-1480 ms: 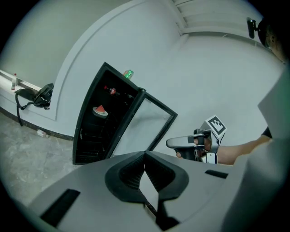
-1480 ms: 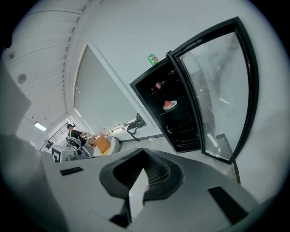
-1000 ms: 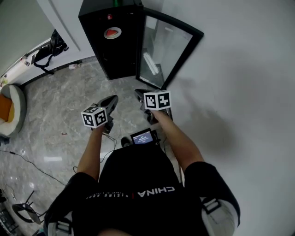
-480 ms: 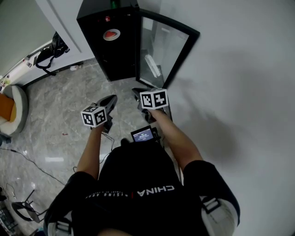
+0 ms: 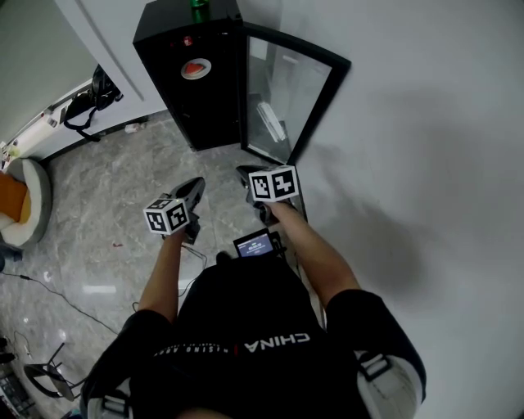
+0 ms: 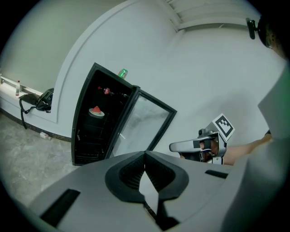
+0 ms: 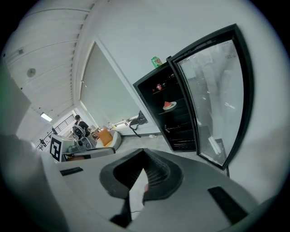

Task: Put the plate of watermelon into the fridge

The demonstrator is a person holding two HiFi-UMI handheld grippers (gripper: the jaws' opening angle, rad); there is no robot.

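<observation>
You stand on a grey stone floor [image 5: 106, 188] facing a tall black fridge [image 5: 213, 106] whose glass door [image 5: 288, 94] hangs wide open to the right. The plate of watermelon [image 5: 195, 69] sits on an upper shelf inside the fridge, a red wedge on a pale plate, which is where the task wants it; one moment cannot tell who placed it there. A green can [image 5: 197, 6] stands on the fridge top.

Your left hand-held gripper [image 5: 197, 185] and right hand-held gripper [image 5: 245, 173] are both held out in front of you, well apart from the fridge. Each has its jaws pressed together at the tips, with nothing between them.

The plate is likely stiff, smooth and breakable, and moderately light. The wedge is probably wet and free to slide if the plate tips. If it needs handling, the near rim is the place to pinch, kept level, with the second hand-held gripper steadying the opposite edge.
</observation>
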